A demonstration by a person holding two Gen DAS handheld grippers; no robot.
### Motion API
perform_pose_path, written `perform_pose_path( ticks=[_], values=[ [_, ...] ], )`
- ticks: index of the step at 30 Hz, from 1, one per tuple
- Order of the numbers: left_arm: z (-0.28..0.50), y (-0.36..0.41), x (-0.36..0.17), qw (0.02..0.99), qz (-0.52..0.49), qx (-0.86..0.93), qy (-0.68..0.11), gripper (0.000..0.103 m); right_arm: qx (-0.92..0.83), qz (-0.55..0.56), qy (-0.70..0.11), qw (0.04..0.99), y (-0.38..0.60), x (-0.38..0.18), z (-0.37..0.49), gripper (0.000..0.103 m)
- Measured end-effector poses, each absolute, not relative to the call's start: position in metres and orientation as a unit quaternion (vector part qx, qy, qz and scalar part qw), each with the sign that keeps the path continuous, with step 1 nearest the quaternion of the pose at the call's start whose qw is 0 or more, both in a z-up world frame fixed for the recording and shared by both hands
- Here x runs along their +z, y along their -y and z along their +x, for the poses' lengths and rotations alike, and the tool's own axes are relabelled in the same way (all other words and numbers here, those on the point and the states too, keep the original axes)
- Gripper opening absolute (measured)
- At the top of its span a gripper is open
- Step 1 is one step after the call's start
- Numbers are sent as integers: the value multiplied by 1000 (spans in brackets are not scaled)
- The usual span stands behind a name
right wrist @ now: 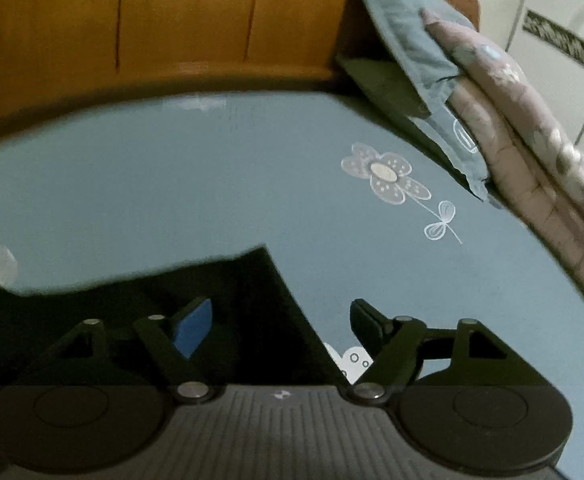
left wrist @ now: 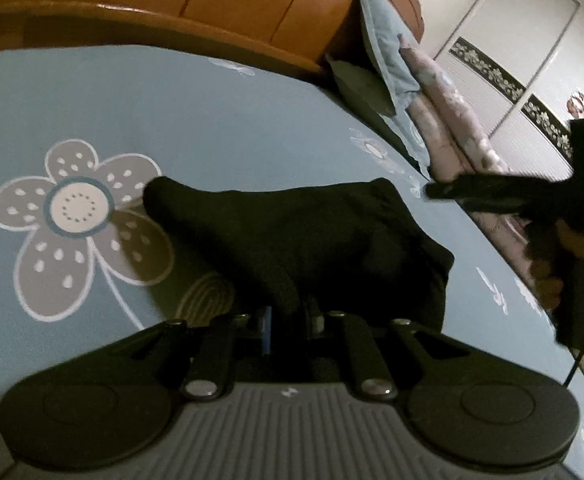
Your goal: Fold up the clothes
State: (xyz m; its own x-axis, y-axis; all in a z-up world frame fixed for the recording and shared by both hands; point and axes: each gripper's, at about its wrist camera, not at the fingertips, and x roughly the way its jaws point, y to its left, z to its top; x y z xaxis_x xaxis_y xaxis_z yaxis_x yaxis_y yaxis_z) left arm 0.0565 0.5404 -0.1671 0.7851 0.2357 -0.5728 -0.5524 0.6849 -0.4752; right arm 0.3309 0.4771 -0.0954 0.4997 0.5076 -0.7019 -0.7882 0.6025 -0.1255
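While the left gripper (left wrist: 288, 312) pinches a fold of the black garment (left wrist: 312, 240), the cloth lies mid-bed on the blue flowered bedsheet (left wrist: 220, 120). Right gripper (right wrist: 282, 320) hangs spread wide over the garment's corner, holding nothing. Pillow (right wrist: 408, 36) leans against the wooden headboard (right wrist: 172, 20).

Left gripper (left wrist: 292, 316) fingertips vanish under the black garment (left wrist: 312, 240); at nine o'clock, right wrist view crops it.
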Motion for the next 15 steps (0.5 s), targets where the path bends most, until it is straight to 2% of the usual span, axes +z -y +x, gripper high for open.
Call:
perform_pose_path(
  ticks=[3,5,6,7,9,10,11,15],
  values=[
    [46,-542,-158,885,-329,229,-239,14,395,-163,-319,846,-450,-74,339,79],
    [41,-541,-147,890,-319,238,-224,15,400,-143,-324,846,-438,-67,343,62],
    [39,-540,-142,894,-311,239,-216,15,403,-141,-328,843,-435,-66,343,49],
    [38,-539,-136,898,-303,241,-208,15,408,-144,-335,837,-435,-69,343,41],
    [45,-542,-125,910,-292,226,-190,23,422,-156,-346,823,-438,-76,340,28],
    [50,-543,-121,916,-285,217,-183,33,426,-167,-351,817,-442,-83,338,28],
    [55,-545,-122,918,-282,211,-185,38,429,-177,-355,811,-446,-90,336,28],
    [83,-557,-149,907,-276,218,-229,36,419,-223,-370,799,-464,-124,334,28]
  ],
)
